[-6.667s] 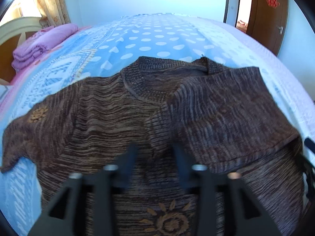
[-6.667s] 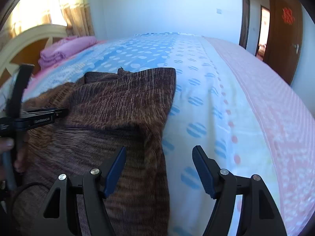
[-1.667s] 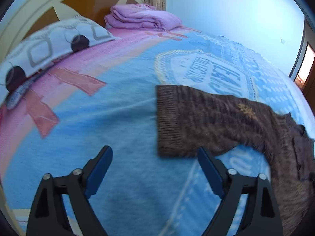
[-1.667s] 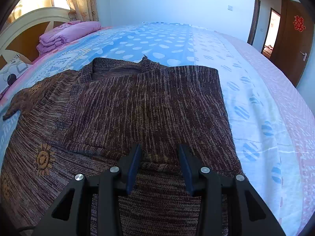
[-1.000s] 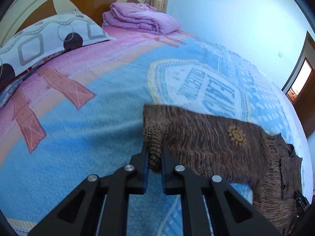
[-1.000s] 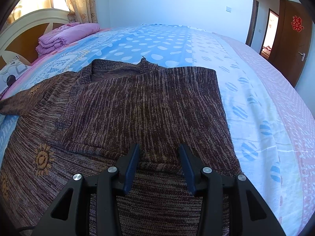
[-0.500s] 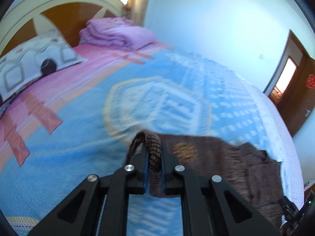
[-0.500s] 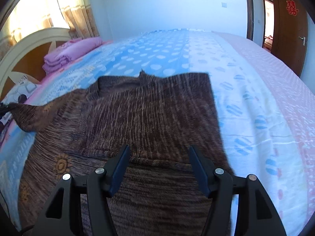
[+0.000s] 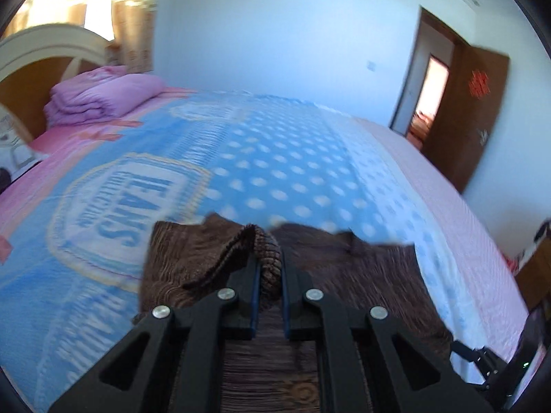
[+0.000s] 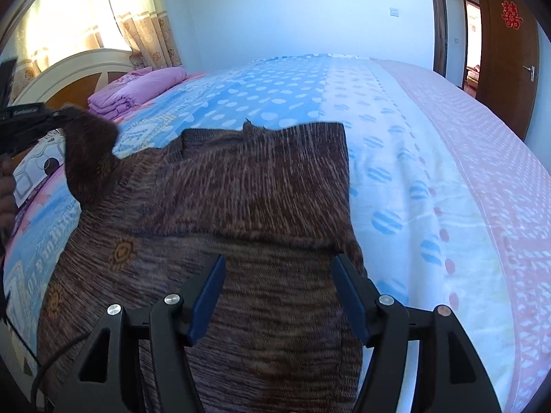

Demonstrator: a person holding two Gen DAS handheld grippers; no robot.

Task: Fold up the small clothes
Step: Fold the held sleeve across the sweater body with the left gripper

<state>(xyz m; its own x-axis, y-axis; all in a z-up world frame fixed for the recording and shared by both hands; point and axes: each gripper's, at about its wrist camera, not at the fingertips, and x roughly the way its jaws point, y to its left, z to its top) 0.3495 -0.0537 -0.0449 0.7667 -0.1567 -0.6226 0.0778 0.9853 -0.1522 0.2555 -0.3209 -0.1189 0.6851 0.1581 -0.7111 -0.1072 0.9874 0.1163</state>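
Bed (image 10: 430,179) with brown sweater (image 10: 241,199): left tongs (image 9: 268,272) clamp the sleeve cuff (image 9: 267,258); right tongs (image 10: 279,292) hover apart. Lay the sleeve flat across the body.

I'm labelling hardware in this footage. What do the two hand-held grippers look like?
Both are matte black with angular cut-out linkages and silver round-head screws. The right hand-held gripper has blue pads lining its fingers; the left hand-held gripper shows the same blue lining. In the right wrist view, the left one's body carries small white lettering, too small to read, and a thin black cable.
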